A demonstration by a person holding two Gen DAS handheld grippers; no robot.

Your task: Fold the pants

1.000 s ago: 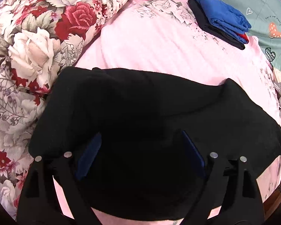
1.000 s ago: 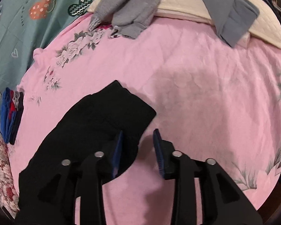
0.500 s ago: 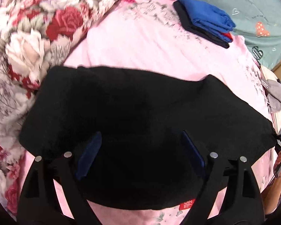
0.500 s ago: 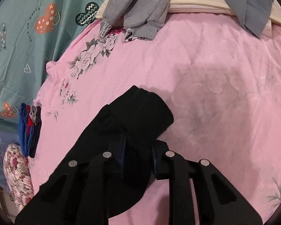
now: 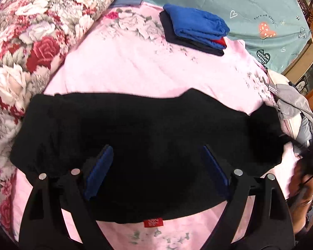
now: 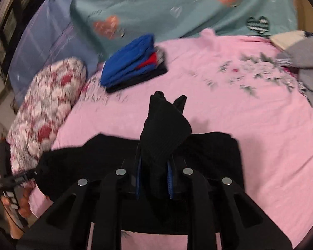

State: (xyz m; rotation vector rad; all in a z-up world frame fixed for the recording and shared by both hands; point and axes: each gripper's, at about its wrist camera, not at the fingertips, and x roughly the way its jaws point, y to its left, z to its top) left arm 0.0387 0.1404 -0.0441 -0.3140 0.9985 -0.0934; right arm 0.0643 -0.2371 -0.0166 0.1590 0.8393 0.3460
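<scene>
- Left wrist view: the black pants [image 5: 148, 129] lie spread across the pink bed sheet [image 5: 135, 66], reaching from the floral quilt roll [image 5: 29, 41] at the bed's left edge towards the grey garment [image 5: 292, 102] at its right edge.
- The left tool [image 5: 156, 170] hangs over the middle of the pants with its blue-padded fingers [image 5: 98, 173] spread wide apart and nothing between them; whether the pads touch the cloth cannot be told.
- A small red label [image 5: 153, 222] shows at the near hem of the pants.
- Towards the far edge of the bed sits a stack of folded clothes [image 5: 195, 30], blue on top, well apart from the pants, with a teal heart-print cover [image 5: 250, 4] behind it.
- Right wrist view: the right tool [image 6: 154, 179] has its fingers pressed together on a bunched end of the pants [image 6: 164, 131], which stands up out of the grip.
- The rest of the pants lies flat on the bed sheet [image 6: 250, 114] beneath and to both sides of the tool.
- The stack of folded clothes [image 6: 131, 62] lies beyond, near the quilt roll [image 6: 46, 98].
- This view is blurred.
</scene>
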